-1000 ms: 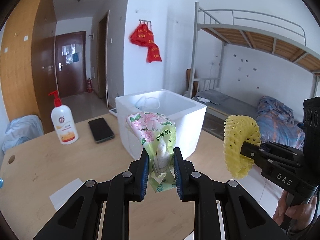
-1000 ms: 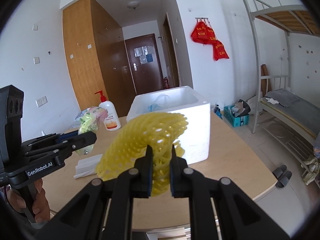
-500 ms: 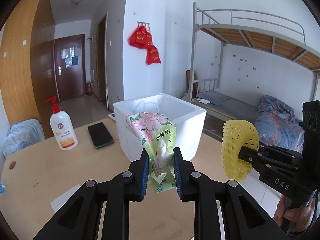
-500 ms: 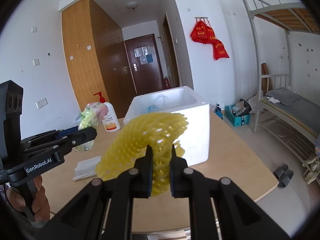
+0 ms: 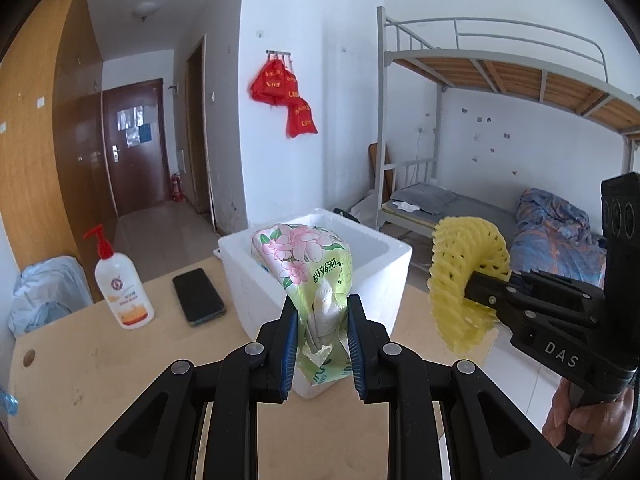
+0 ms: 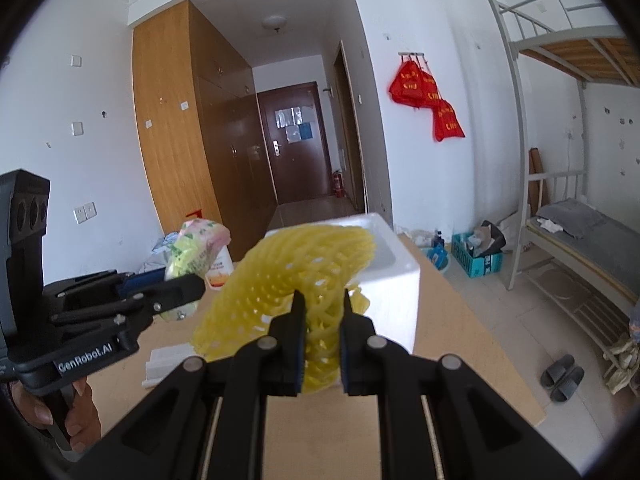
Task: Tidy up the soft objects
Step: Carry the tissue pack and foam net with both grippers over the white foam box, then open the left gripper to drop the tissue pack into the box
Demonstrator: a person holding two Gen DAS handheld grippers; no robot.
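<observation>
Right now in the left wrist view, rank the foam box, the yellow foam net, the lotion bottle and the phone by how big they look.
1. Foam box
2. Yellow foam net, though it is nearer the camera
3. Lotion bottle
4. Phone, close to the bottle in size

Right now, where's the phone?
In the left wrist view the phone lies flat on the table, left of the foam box and right of the pump bottle.

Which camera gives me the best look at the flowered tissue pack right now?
Left wrist: the tissue pack fills the centre, pinched in the left tongs. Right wrist shows it small, side-on, partly hidden by those tongs.
</observation>
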